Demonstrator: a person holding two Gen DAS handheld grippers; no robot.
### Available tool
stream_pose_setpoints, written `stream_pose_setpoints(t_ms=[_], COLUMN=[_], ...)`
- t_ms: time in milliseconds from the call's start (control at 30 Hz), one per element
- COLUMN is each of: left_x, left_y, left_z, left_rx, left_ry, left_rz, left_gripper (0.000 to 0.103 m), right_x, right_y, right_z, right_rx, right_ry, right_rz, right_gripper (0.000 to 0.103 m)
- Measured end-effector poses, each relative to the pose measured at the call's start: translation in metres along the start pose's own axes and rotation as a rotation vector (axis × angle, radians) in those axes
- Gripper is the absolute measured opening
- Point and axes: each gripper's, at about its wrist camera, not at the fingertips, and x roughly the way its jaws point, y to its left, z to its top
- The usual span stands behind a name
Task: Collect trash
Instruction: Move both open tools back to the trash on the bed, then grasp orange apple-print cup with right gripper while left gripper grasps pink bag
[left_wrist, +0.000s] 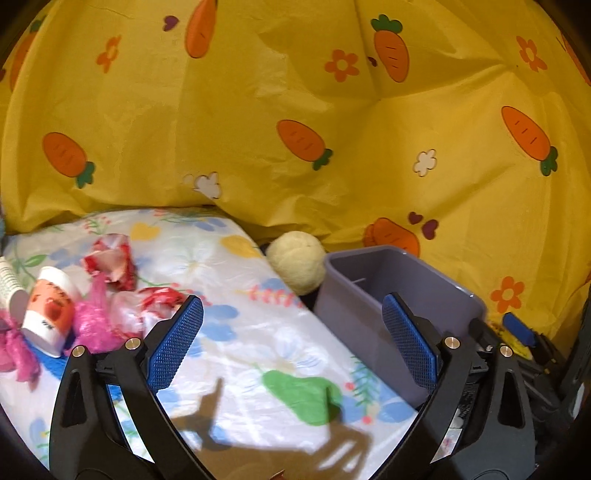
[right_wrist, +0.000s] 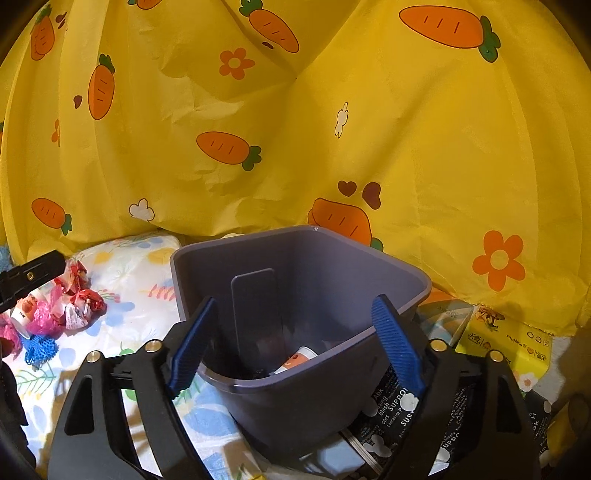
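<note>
A grey plastic bin (right_wrist: 303, 398) stands at the right edge of a floral-covered table (left_wrist: 258, 332); it also shows in the left wrist view (left_wrist: 373, 291). A small orange-and-white cup (right_wrist: 297, 360) lies at its bottom. My right gripper (right_wrist: 293, 339) is open and empty above the bin's mouth. My left gripper (left_wrist: 291, 332) is open and empty over the table. To its left lies trash: a white cup with an orange label (left_wrist: 50, 312), red-and-white crumpled wrappers (left_wrist: 110, 262), pink netting (left_wrist: 92, 317). The pile shows in the right wrist view (right_wrist: 62, 306).
A cream fuzzy ball (left_wrist: 297, 260) rests at the table's far edge beside the bin. A yellow carrot-print sheet (left_wrist: 332, 110) hangs behind everything. A yellow tissue pack (right_wrist: 506, 343) and black printed packaging (right_wrist: 391, 410) lie right of the bin. Blue netting (right_wrist: 38, 349) lies by the pile.
</note>
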Motion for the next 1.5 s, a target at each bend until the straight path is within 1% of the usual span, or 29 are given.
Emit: stream_pose_setpoints(t_ms=[100, 233, 400, 600, 767, 967, 1133, 1467, 1500], left_x=[-0.02, -0.047, -0.074, -0.105, -0.126, -0.152, -0.17, -0.193, -0.193], left_y=[0.022, 0.053, 0.084, 0.12, 0.144, 0.175, 0.202, 0.246, 0.249], left_z=[-0.007, -0.017, -0.035, -0.051, -0.059, -0.062, -0.066, -0.066, -0.066], left_rx=[-0.012, -0.062, -0.053, -0.071, -0.078, -0.127, -0.166, -0.239, -0.242], left_ry=[-0.021, -0.041, -0.044, -0.05, -0.061, -0.086, -0.097, -0.112, -0.117], left_rz=[0.073, 0.16, 0.313, 0.428, 0.499, 0.549, 0.612, 0.69, 0.693], left_gripper=[0.097, 0.097, 0.097, 0.097, 0.097, 0.097, 0.097, 0.097, 0.097], right_x=[-0.007, -0.021, -0.037, -0.045, -0.049, -0.054, -0.052, -0.046, -0.043], right_y=[0.004, 0.019, 0.046, 0.089, 0.127, 0.168, 0.204, 0.289, 0.298], right_z=[0.0, 0.001, 0.001, -0.009, -0.018, -0.022, -0.027, -0.026, -0.025], right_rx=[0.011, 0.005, -0.016, -0.046, -0.087, -0.131, -0.161, -0.285, -0.295], right_ry=[-0.006, -0.029, -0.044, -0.024, 0.008, 0.029, 0.058, 0.109, 0.115], right_rz=[0.01, 0.044, 0.121, 0.237, 0.307, 0.384, 0.451, 0.559, 0.568], right_gripper=[0.088, 0.089, 0.089, 0.09, 0.089, 0.089, 0.089, 0.089, 0.087])
